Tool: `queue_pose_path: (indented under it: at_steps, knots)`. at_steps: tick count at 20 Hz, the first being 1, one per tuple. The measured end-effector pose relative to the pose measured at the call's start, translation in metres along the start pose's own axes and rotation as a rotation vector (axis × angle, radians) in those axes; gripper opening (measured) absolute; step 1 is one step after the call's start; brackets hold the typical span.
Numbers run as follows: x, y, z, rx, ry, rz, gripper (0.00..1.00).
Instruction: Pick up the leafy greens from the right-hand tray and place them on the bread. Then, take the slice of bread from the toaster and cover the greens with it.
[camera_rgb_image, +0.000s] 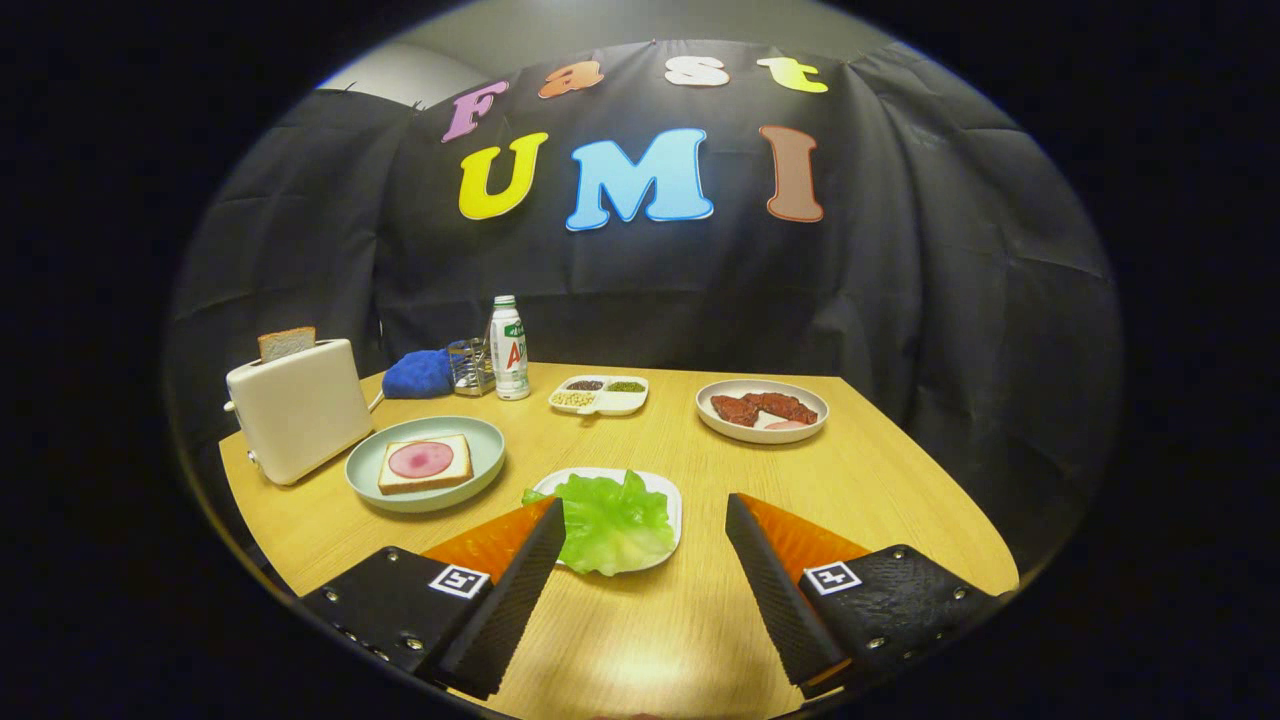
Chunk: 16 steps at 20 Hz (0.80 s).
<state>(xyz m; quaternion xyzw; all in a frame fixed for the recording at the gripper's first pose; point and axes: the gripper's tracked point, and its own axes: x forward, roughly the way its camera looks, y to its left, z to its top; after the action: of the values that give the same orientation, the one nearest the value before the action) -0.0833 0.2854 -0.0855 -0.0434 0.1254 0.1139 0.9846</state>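
Two steps make up this job, and we judge that neither is done yet. Our gripper (645, 530) hovers above the near edge of the worktop (900, 480) with its fingers spread wide and nothing between them but bare wood.

We see the leafy greens (612, 520) lying untouched on their small white tray (668, 492), just ahead of the fingers and nearer the left one, whose tip overlaps the tray's near rim in our view; whether it touches, we cannot tell. Toward the left edge of the worktop sits the pale green plate (480, 470) with the bread (425, 462) on it, topped by a round pink slice (420, 459) and no greens so far. At the far left corner stands the toaster (298, 410), and the second slice of bread (287, 343) is upright in its slot, not yet taken out.

What is left, as we read it, is everything: close on the greens, carry them over to the bread on the plate, then fetch the slice from the toaster and lay it on top. We would expect the floppy leaf to need a low, careful pinch.
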Motion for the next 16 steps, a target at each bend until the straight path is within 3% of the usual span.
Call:
queue_pose_path:
  at_steps: [7, 10, 11, 12, 15, 16]
  knots:
    - [0.026, 0.004, -0.029, -0.007, 0.125, -0.007, 0.98]
    - [0.037, 0.009, -0.044, -0.004, 0.195, 0.005, 0.87]
    - [0.036, 0.011, -0.045, 0.011, 0.214, 0.019, 0.70]
    - [0.037, 0.010, -0.046, 0.016, 0.218, 0.015, 0.62]
    - [0.040, 0.008, -0.039, 0.054, 0.183, 0.011, 0.19]
    - [0.041, 0.009, -0.038, 0.066, 0.178, 0.022, 0.10]
